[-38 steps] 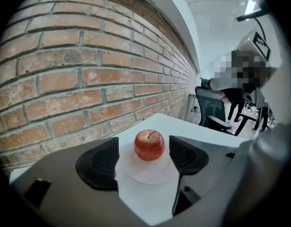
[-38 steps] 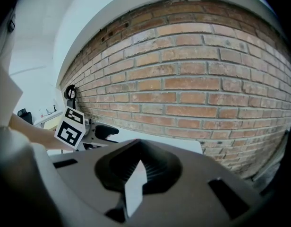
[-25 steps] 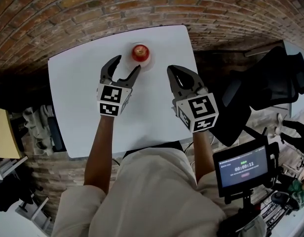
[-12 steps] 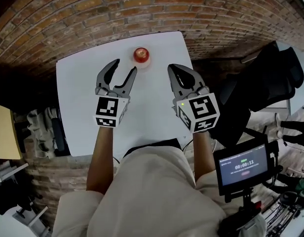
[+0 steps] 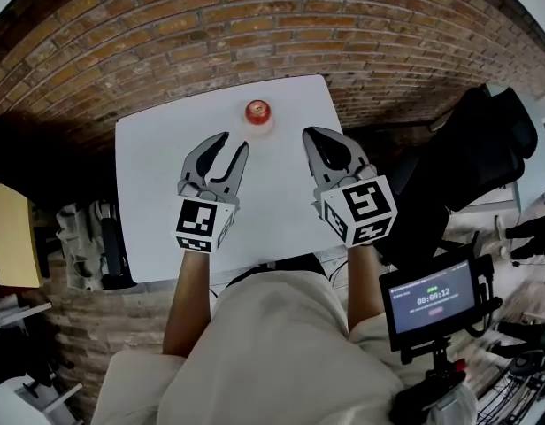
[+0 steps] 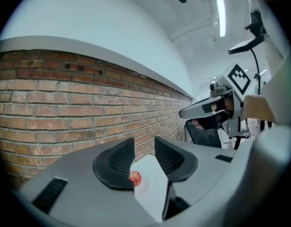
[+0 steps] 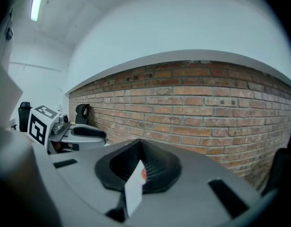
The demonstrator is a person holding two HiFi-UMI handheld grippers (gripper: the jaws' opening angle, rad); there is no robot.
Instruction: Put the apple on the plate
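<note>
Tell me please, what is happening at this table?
A person holds a gripper in each hand over a white table. The apple already sits on a small plate at the far edge, by the brick wall. The fingers of the left gripper are closing on nothing; the right gripper is shut and empty.

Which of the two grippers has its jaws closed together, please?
The right gripper: its jaws meet at the tips and hold nothing. The left gripper differs: its jaws stand apart with a clear gap, and are closing on empty air.

Left gripper (image 5: 233, 142) closing empty, drawn back from apple (image 5: 257, 110), right gripper (image 5: 313, 136) too
</note>
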